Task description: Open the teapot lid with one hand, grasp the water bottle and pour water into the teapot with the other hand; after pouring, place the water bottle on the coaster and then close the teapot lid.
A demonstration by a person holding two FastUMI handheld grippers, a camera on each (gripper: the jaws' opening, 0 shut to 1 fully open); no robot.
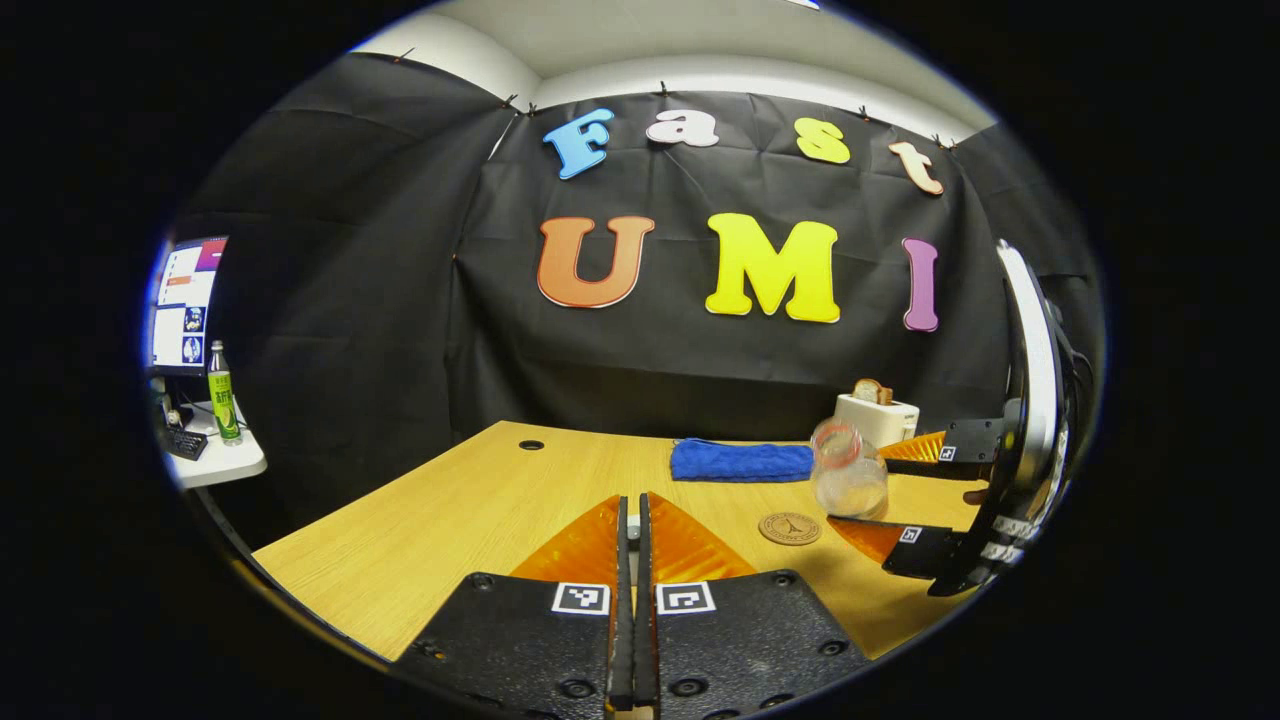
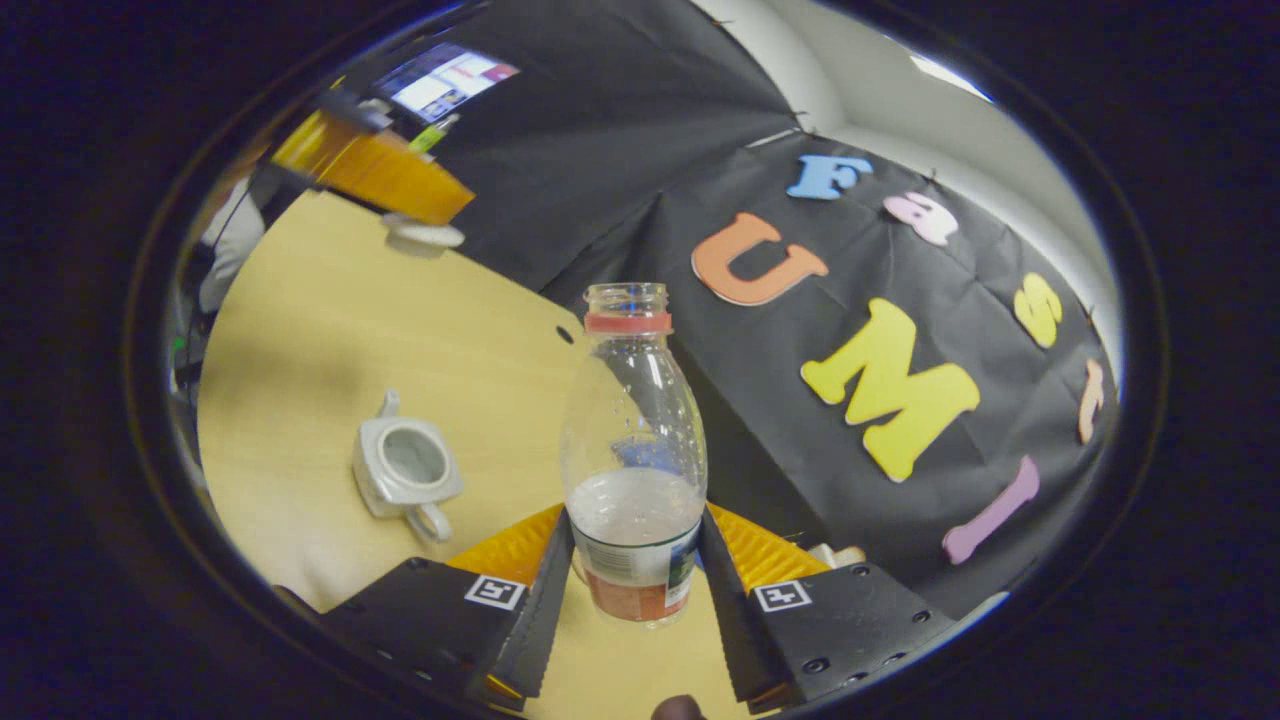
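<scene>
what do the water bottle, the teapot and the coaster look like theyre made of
Water bottle: clear thin plastic, glossy; you see the wall through it and the water level inside.
Teapot: likely glazed ceramic, pale and smooth with a soft sheen.
Coaster: probably wood or cork, a matte brown disc with a stamped mark.

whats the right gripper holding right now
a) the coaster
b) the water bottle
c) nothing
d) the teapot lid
b: in the right gripper view both fingers of the right gripper press on the lower sides of the uncapped water bottle, while the open teapot sits apart on the table.
</scene>
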